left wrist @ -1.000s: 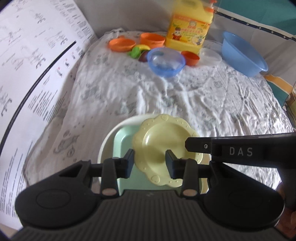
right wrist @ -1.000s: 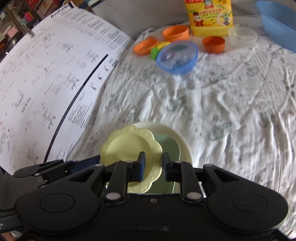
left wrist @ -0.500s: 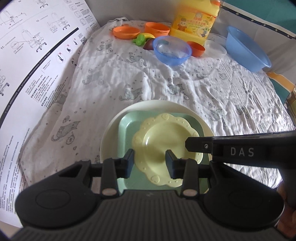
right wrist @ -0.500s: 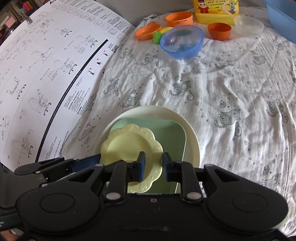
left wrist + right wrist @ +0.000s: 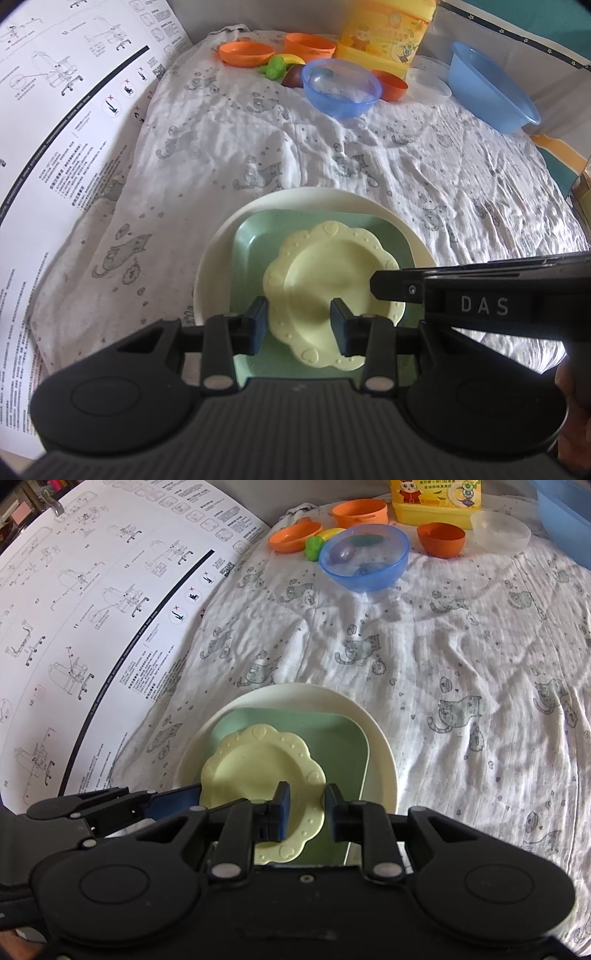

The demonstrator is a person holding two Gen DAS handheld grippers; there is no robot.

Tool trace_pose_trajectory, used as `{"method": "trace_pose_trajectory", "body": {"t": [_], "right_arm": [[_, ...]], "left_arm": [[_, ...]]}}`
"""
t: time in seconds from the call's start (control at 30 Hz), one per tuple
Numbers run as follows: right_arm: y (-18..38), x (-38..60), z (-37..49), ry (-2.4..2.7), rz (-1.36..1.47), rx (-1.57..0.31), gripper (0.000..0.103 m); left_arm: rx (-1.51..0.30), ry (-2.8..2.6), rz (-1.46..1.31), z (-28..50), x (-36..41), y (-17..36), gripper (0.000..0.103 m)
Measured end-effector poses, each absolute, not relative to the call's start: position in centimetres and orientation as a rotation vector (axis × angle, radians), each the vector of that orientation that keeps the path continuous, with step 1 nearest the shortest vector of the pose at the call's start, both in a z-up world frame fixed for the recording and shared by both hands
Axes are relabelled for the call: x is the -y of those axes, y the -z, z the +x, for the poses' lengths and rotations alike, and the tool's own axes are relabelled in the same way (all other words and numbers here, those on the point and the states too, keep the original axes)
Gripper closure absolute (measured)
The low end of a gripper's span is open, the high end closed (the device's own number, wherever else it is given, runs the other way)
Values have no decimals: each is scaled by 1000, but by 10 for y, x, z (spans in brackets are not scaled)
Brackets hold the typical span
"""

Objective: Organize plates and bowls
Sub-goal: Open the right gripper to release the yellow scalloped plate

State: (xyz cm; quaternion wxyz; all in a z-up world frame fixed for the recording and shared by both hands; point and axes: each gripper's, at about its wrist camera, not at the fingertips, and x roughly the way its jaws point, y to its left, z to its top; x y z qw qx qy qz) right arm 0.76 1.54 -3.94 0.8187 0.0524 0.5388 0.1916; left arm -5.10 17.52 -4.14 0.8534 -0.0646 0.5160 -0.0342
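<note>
A small yellow scalloped plate (image 5: 325, 273) (image 5: 255, 771) lies on a green square plate (image 5: 266, 236) (image 5: 332, 738). Both rest on a larger round cream plate (image 5: 221, 258) (image 5: 376, 738) on the cat-print cloth. My left gripper (image 5: 298, 326) hovers over the yellow plate's near left rim, its jaws apart with nothing pressed between them. Over the same plate's right rim my right gripper (image 5: 306, 812) stands with a narrower gap, also gripping nothing. Each gripper's arm shows at the side of the other's view.
At the far end of the cloth stand a translucent blue bowl (image 5: 341, 88), orange bowls (image 5: 310, 42), toy fruit, a clear bowl (image 5: 428, 86), a yellow bottle (image 5: 384, 29) and a big blue basin (image 5: 491, 92). A large printed instruction sheet (image 5: 55, 129) lies along the left.
Both views have shifted slightly, so more of the plate stack shows beyond the fingers. The plates lie as before and both jaw gaps look the same.
</note>
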Motion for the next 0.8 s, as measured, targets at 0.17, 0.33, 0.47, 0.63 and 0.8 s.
{"method": "trace_pose_trajectory", "body": {"t": [0.17,0.33,0.47,0.63,0.8], "right_arm": [[44,-15,10,-404,108,-1157,80],[47,-16,13,-403,109,-1164,79],[49,-15,14,-403,110,-1164,67],[39,-12,14,-416,108,-1112,48],[23,-1,13,-399,109,-1019,12]], "left_arm": [[-1092,76,-137,-49,-175,45,68],[-1094,76,-134,-48,-175,49,68],[-1086,83,-135,-48,-175,48,58],[-1052,70,-154,-49,-180,40,40],[-980,21,-163,-54,-189,24,9]]}}
